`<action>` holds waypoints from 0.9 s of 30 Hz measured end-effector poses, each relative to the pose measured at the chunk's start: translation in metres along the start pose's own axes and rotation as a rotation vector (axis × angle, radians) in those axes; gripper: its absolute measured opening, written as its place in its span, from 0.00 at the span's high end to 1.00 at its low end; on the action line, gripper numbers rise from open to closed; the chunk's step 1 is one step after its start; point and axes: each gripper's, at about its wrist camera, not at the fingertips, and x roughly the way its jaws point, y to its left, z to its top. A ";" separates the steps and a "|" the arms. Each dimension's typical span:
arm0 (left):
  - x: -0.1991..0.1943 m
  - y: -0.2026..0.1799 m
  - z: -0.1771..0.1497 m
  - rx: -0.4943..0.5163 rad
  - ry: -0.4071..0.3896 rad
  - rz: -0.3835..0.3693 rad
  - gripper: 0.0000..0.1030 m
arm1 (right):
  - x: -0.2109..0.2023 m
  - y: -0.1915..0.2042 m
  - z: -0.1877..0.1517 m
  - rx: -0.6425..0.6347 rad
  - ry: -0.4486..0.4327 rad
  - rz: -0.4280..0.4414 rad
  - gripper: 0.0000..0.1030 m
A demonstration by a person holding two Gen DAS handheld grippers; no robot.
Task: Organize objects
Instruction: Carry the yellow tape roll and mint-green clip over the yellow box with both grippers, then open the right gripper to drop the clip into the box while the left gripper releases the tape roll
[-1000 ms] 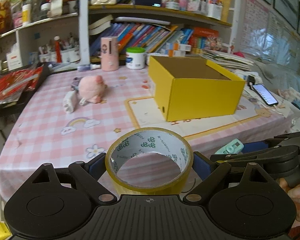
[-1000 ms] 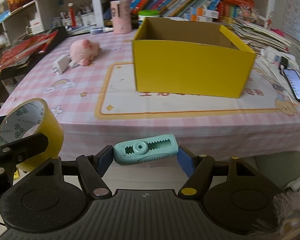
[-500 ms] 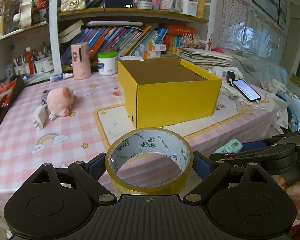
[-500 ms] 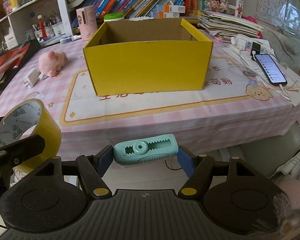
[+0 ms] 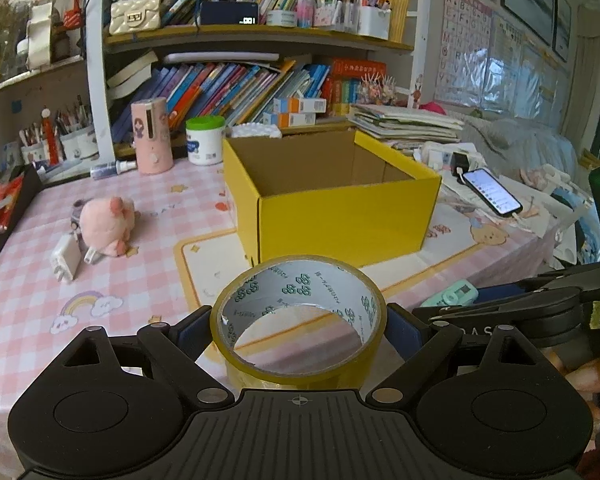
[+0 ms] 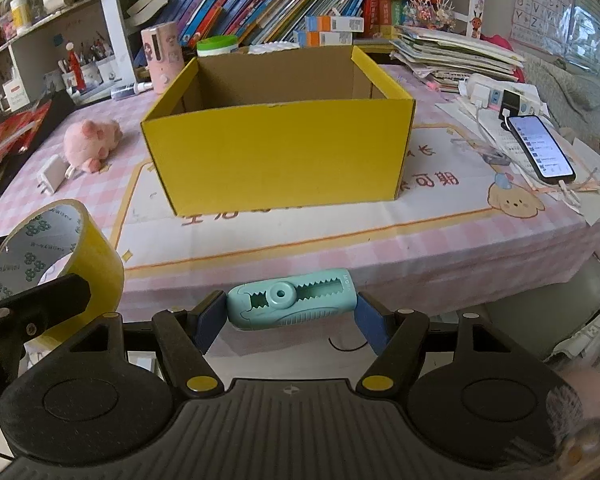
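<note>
My left gripper (image 5: 299, 326) is shut on a yellow tape roll (image 5: 300, 344), held in the air in front of the table's near edge; the roll also shows in the right wrist view (image 6: 96, 256). My right gripper (image 6: 291, 312) is shut on a mint-green correction tape (image 6: 291, 306), also off the table's front edge; it shows at right in the left wrist view (image 5: 452, 295). An open, empty yellow cardboard box (image 5: 340, 216) (image 6: 280, 152) stands on the table ahead of both grippers.
A pink plush pig (image 5: 106, 220) and a white charger (image 5: 66, 258) lie left of the box. A phone on a cable (image 6: 540, 148) and stacked papers (image 6: 452, 56) are at the right. A pink cup (image 5: 152, 136) and a white jar (image 5: 205, 140) stand behind, under bookshelves.
Both grippers have moved closer to the table and turned so the yellow box sits more centred and larger. Both still hold their objects.
</note>
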 end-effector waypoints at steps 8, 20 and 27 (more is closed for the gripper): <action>0.013 -0.004 0.023 0.006 -0.043 0.002 0.12 | 0.008 -0.014 0.024 0.004 -0.032 0.002 0.34; 0.049 -0.015 0.076 0.023 -0.136 0.003 0.12 | 0.007 -0.040 0.101 -0.021 -0.179 0.031 0.34; 0.086 -0.025 0.103 0.037 -0.150 0.030 0.12 | 0.031 -0.055 0.145 -0.071 -0.219 0.034 0.34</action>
